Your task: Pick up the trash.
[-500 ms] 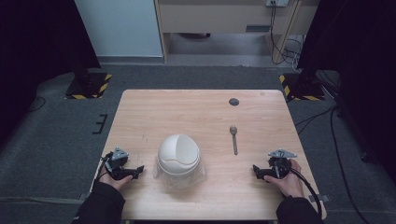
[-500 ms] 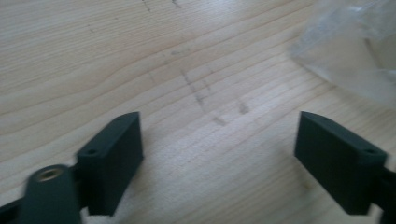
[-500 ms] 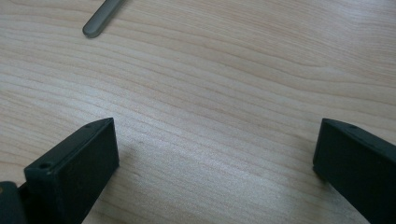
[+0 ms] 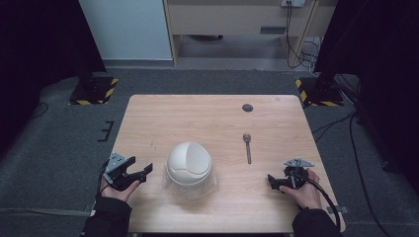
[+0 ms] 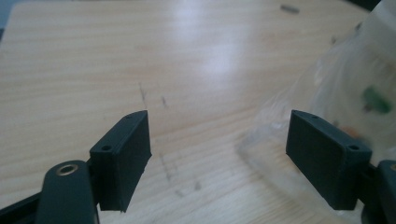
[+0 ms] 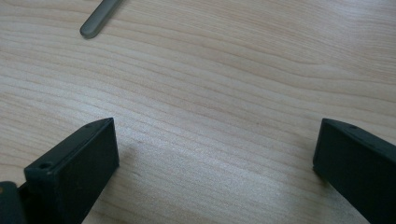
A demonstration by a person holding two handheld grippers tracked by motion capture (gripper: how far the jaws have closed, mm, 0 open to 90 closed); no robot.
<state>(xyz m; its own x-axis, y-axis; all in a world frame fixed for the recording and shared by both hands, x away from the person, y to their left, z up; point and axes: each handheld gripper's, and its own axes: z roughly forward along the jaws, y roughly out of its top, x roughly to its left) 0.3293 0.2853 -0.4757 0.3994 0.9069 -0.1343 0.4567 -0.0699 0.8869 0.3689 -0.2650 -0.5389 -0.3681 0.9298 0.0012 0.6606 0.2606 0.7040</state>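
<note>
A white domed bowl [image 4: 189, 162] lies upside down on clear plastic wrap [image 4: 210, 183] in the near middle of the wooden table [image 4: 207, 118]. A metal spoon [image 4: 247, 147] lies to its right, handle toward me. My left gripper [image 4: 143, 174] is held open just left of the bowl, with nothing between its jaws. In the left gripper view [image 5: 219, 130] the clear plastic [image 5: 336, 88] reaches the right jaw. My right gripper [image 4: 272, 180] stands open near the front right, below the spoon. The right gripper view [image 6: 215, 140] has the tip of the spoon handle [image 6: 97, 19] at the top left.
A small dark round spot [image 4: 247, 107] marks the far side of the table. Bare wood lies to the left and behind the bowl. Around the table, grey floor carries cables [image 4: 336, 123] and yellow-black striped bases [image 4: 94, 91].
My left gripper has shifted slightly forward toward the bowl. The right gripper, bowl and spoon have not moved.
</note>
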